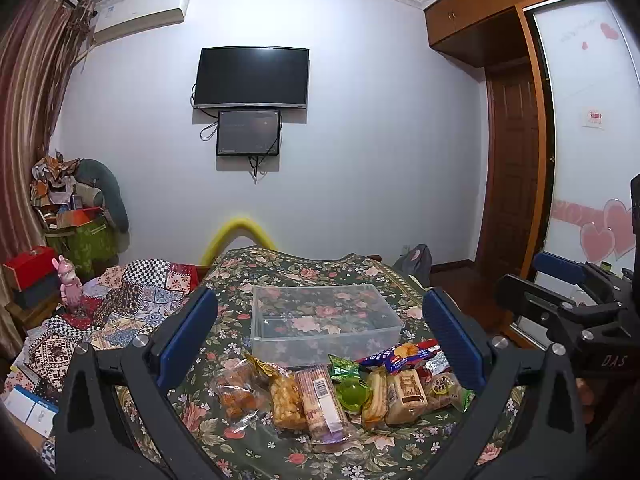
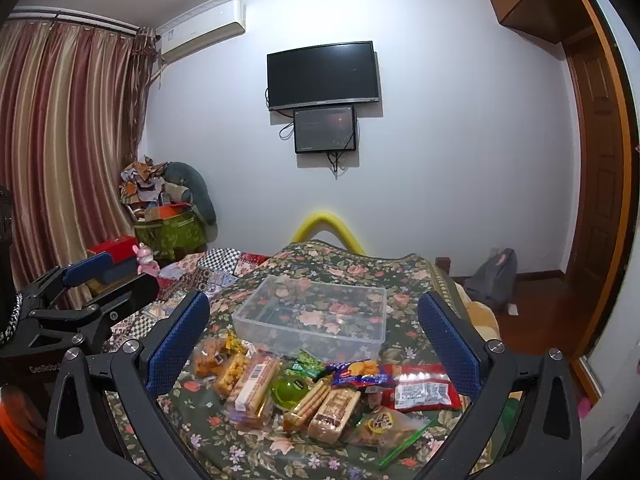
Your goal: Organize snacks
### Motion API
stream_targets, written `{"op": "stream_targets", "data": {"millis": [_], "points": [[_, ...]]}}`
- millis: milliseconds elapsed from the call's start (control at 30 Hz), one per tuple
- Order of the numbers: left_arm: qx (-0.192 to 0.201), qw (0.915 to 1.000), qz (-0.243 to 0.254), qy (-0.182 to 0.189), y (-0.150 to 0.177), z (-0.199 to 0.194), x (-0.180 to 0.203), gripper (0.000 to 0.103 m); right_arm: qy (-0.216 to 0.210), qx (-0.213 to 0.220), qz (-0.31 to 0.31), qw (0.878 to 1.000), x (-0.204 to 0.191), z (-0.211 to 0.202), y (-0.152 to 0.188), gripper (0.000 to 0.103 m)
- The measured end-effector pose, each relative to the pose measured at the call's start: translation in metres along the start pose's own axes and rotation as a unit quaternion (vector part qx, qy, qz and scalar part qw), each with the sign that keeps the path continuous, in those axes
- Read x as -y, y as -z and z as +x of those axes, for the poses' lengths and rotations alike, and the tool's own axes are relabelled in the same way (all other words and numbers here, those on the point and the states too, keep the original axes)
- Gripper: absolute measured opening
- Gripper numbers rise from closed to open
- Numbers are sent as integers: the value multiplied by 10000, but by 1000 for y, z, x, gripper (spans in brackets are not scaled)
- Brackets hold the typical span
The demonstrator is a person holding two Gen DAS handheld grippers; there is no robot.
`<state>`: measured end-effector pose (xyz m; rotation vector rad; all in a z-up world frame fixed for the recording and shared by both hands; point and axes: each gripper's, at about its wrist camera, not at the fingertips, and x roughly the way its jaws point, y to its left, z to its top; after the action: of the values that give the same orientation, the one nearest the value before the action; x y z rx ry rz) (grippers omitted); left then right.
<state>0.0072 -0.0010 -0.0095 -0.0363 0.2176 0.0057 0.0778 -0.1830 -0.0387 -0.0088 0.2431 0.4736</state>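
A row of wrapped snacks (image 1: 332, 392) lies on the floral bedspread, also in the right wrist view (image 2: 316, 388). It includes biscuit packs, a green jelly cup (image 1: 352, 394), a red packet (image 2: 424, 390) and a blue-red packet (image 1: 400, 354). Behind it stands a clear, empty plastic box (image 1: 324, 322), also in the right wrist view (image 2: 316, 318). My left gripper (image 1: 320, 344) is open and empty above the snacks. My right gripper (image 2: 316, 340) is open and empty, to the right of the left one.
The floral bed cover (image 1: 280, 272) ends at a yellow foam-padded footboard (image 1: 240, 228). A patchwork quilt (image 1: 120, 308) and a pink toy (image 1: 71, 284) lie left. A grey bag (image 2: 492, 276) sits on the wooden floor at right, near the wardrobe.
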Motion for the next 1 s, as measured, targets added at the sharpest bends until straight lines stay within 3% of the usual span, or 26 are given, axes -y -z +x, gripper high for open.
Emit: {"op": "stream_targets", "data": {"millis": [1000], "points": [[-41, 10000, -36, 11, -1, 0, 1, 103, 1, 73, 34, 10000, 1, -3, 1, 103]]}}
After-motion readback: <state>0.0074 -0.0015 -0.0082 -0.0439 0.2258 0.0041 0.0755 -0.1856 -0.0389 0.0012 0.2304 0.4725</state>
